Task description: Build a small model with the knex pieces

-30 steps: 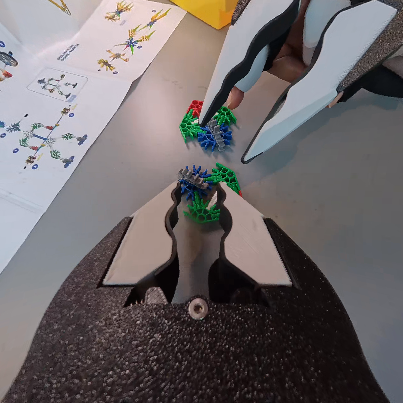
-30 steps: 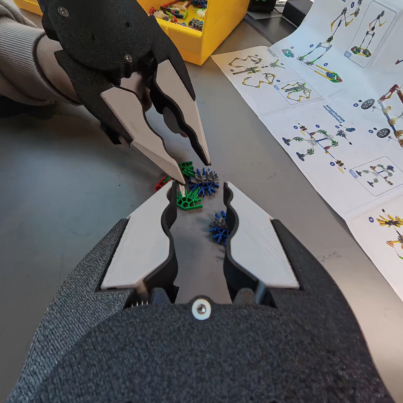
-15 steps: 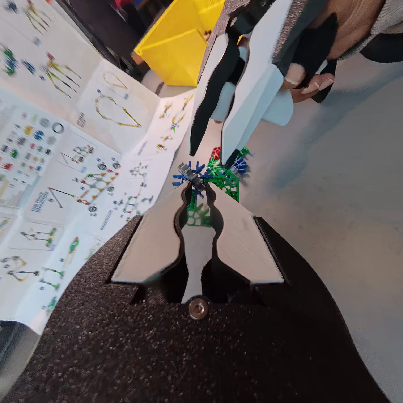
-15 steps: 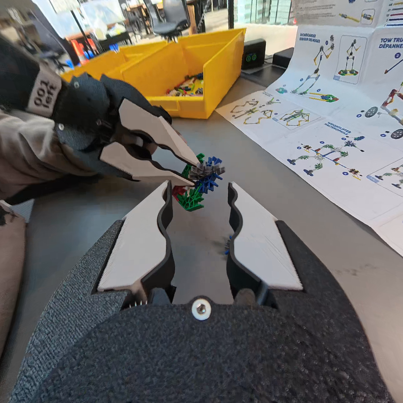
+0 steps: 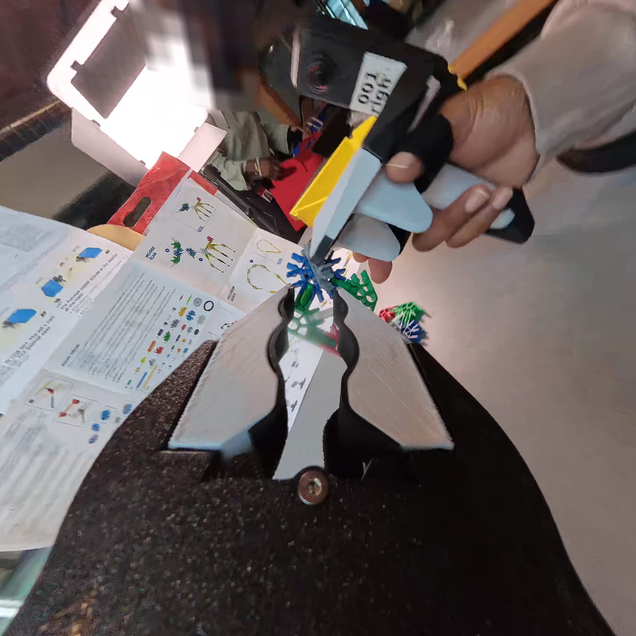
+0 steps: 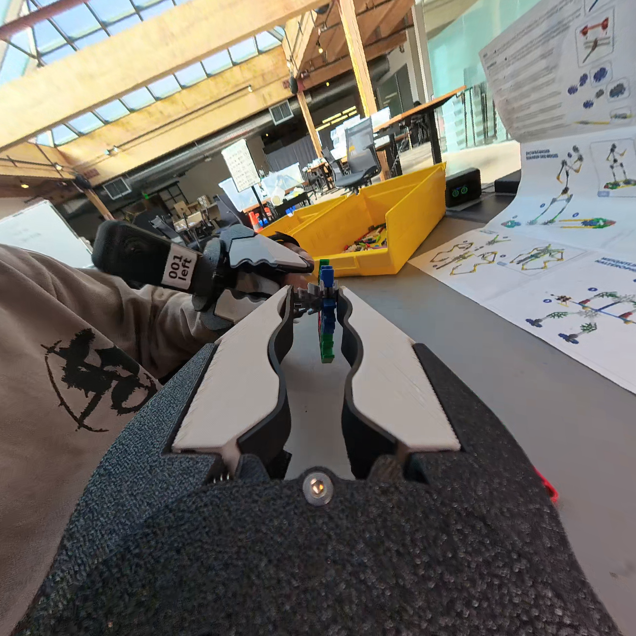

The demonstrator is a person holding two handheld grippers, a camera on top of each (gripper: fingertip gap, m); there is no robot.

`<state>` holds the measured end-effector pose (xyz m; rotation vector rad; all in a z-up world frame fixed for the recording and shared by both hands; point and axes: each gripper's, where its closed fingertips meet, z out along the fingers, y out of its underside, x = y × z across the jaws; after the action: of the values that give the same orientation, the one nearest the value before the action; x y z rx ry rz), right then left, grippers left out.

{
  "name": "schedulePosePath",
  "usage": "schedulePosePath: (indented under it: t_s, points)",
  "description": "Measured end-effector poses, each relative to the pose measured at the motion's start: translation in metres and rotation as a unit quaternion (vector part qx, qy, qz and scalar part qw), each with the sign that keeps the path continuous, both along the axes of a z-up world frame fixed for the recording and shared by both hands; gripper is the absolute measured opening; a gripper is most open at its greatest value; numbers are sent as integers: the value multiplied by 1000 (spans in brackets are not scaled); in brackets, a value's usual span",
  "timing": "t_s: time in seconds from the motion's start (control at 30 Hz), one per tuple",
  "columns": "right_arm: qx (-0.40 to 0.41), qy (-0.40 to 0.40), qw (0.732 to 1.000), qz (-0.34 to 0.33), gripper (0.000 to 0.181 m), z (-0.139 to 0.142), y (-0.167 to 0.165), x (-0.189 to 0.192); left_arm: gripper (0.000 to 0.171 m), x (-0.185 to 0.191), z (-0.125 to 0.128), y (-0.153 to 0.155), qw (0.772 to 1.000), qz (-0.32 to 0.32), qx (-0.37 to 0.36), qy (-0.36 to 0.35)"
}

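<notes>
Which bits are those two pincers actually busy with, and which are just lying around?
In use: blue, grey and green plastic connector cluster, gripped by both the left gripper and right gripper.
Lying about: second multicoloured connector cluster; paper instruction sheet; yellow plastic bin.

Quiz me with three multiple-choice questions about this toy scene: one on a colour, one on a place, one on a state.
1. What colour is the bin? A yellow; B red; C blue.
2. Where is the spare cluster? A in the bin; B on the floor; C on the grey table.
3. The left gripper is: A wide open and empty; B shut on the held cluster; C out of view.
Answers: A, its walls are yellow; C, it lies on bare tabletop; B, its jaws pinch the pieces.
</notes>
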<state>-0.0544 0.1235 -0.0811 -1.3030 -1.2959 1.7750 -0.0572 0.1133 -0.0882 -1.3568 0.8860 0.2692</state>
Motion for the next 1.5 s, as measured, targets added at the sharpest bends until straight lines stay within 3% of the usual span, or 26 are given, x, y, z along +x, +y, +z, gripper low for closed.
schedulePosePath:
  t_s: [0.1, 0.27, 0.4, 0.47, 0.9, 1.2, 1.5]
  points:
    - [13, 45, 999, 9, 22, 16, -1, 8, 31, -9, 16, -2, 983, -48, -64, -163]
    - [23, 69, 996, 61, 22, 18, -26, 11, 35, 6, 5, -12, 903, -183, -219, -321]
    - [27, 77, 994, 69, 22, 18, -32, 12, 9, 18, 5, -20, 892, -214, -239, -319]
    - [29, 74, 994, 70, 23, 17, -31, 12, 5, 19, 3, -19, 890, -209, -249, -319]
    - [51, 108, 991, 56, 18, 30, -27, 18, 4, 24, 12, -19, 871, -218, -272, -347]
    - [36, 134, 990, 37, 16, 42, -17, 20, 5, 27, 21, -13, 841, -224, -297, -392]
    - [27, 157, 986, 38, 16, 55, -15, 24, 5, 30, 34, -11, 838, -228, -290, -402]
